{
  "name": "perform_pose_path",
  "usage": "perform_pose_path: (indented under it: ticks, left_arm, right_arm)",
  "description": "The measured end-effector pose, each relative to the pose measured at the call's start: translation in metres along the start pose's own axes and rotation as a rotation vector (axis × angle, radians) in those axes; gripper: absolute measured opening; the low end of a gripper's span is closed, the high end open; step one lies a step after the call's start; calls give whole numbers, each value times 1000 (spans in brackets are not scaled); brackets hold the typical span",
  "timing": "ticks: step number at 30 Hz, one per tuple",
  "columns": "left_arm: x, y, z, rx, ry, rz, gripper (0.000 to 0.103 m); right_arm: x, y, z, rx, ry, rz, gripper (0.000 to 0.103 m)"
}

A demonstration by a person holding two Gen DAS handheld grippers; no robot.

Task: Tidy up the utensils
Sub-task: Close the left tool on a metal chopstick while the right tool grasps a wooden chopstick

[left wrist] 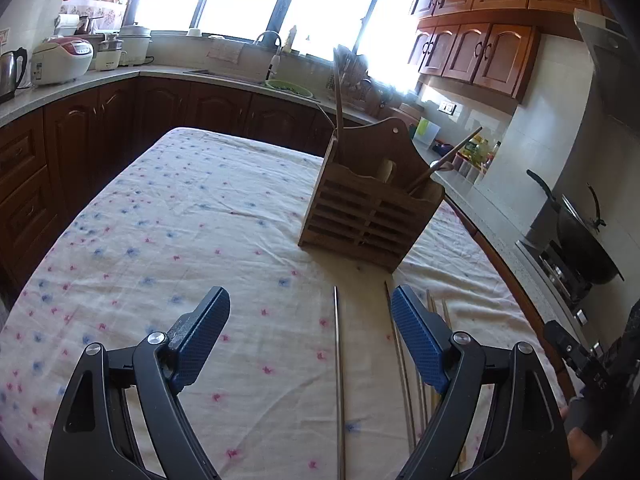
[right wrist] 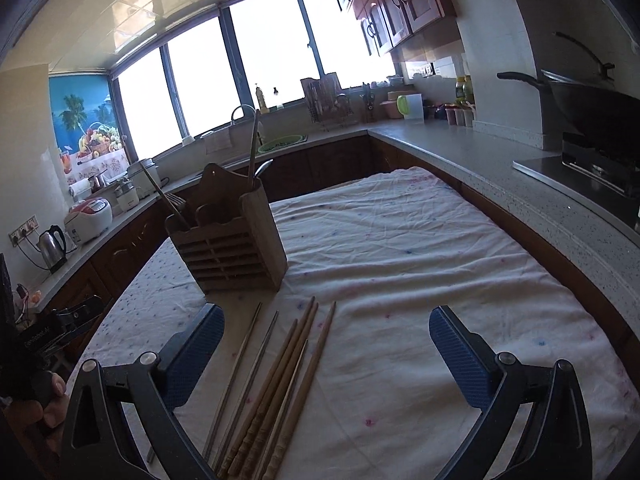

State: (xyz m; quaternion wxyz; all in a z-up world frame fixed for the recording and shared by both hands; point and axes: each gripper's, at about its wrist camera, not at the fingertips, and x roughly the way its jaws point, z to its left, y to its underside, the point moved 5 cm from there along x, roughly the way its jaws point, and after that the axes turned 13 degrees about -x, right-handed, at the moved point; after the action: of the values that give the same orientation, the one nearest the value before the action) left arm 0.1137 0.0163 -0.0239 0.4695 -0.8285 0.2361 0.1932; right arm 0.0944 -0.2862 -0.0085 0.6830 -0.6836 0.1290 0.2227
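Nearest to the lens are the blue ribbed pads of the left hand-held gripper (left wrist: 310,310), standing wide apart with nothing between them except one thin grey metal chopstick (left wrist: 339,380) that lies flat on the white cloth with small pink and blue flowers (left wrist: 180,208) covering the bench. The right hand-held gripper (right wrist: 326,330) is also fully apart and holds nothing; between its pads, toward the left one, lies the loose bundle of brown wooden chopsticks with carved ends (right wrist: 280,392), and beside them two more thin metal chopsticks (right wrist: 248,364), all near the front edge of the bench. The brown slatted wooden utensil holder (right wrist: 234,252) stands upright further back, toward the middle of the bench, and already has a few long utensils in it. I judge that no pickup is done yet. The risks come mostly from the sticks themselves: they are thin, round and lie close together, so a closing pad may push one sideways and it can roll, or the pads can catch several instead of one pair. The cloth is wrinkled and soft, so the pads may pinch it and drag it, which could move the holder. Both hand-held grippers work close to each other here and could collide. The holder is tall and narrow, and a stick pushed against its rim may tip it.
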Motion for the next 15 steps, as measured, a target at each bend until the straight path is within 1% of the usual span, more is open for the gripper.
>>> perform_pose_path:
  ticks: [5, 12, 15]
  left_arm:
    - [5, 14, 0, 21, -10, 36, 85]
    - [16, 26, -3, 52, -31, 85, 85]
    - [21, 29, -6, 67, -40, 102, 85]
  right_arm:
    - [1, 19, -6, 28, -9, 34, 103]
    - [5, 26, -3, 23, -38, 49, 102]
    - [8, 27, -2, 18, -42, 57, 97]
